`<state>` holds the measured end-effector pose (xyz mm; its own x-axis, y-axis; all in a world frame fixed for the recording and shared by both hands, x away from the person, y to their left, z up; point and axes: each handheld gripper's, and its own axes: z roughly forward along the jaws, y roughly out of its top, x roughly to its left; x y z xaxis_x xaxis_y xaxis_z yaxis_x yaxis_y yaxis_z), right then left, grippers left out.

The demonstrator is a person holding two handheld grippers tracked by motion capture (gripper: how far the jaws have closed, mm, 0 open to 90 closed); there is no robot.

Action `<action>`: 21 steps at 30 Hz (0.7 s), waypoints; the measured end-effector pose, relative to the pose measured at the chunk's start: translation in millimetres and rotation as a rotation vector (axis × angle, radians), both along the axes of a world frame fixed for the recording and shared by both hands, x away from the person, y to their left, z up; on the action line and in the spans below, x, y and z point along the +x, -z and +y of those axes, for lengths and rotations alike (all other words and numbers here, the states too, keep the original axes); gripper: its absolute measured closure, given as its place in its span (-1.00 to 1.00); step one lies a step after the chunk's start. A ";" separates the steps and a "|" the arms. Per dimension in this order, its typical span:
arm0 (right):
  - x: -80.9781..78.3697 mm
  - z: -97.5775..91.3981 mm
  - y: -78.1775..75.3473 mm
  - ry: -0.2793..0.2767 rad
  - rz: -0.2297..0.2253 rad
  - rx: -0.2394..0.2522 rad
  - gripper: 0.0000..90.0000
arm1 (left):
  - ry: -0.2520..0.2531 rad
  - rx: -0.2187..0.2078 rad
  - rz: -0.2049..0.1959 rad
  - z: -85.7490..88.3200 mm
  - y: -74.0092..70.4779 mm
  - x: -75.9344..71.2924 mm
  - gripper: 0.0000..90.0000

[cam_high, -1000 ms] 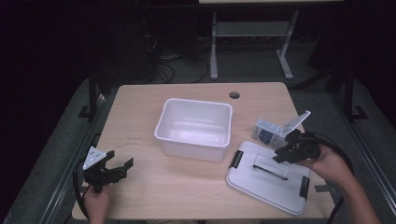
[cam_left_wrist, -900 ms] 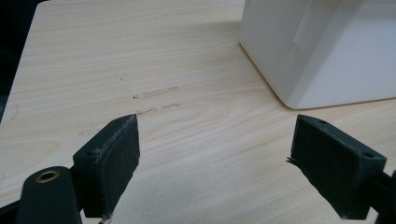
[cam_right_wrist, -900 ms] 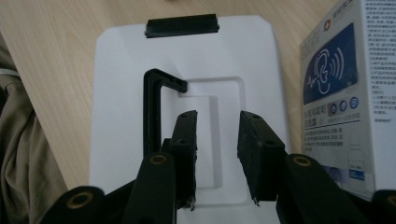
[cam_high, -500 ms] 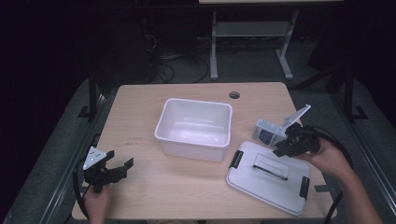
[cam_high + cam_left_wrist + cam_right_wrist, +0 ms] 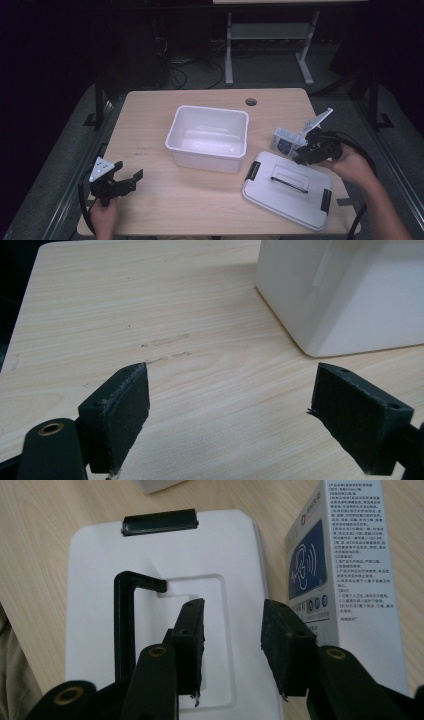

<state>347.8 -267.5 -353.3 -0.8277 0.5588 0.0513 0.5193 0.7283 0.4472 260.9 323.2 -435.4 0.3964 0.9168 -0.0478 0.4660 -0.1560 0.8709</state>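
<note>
Two tools are in hand. The right tool hovers over the lid's edge, its jaws part-spread and just widening, with nothing between them; the small carton stands just beside one pad, likely the item being approached. The left tool rests idle near the surface's front corner, jaws wide apart and empty, leaving the open white tub accessible at centre, presumably to receive the carton.

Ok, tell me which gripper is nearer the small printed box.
Right. The right gripper sits right beside the small printed box, over the lid's edge; the left gripper is far across the table.
</note>
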 end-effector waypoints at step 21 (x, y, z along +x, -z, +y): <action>20.3 -5.8 3.3 0.042 -0.003 0.001 0.15 | 0.000 0.006 0.003 0.6 0.1 -0.1 -0.67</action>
<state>368.1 -273.3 -356.6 -0.8036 0.5931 0.0496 0.5482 0.7051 0.4498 260.7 323.8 -435.6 0.3958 0.9173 -0.0439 0.4686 -0.1606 0.8687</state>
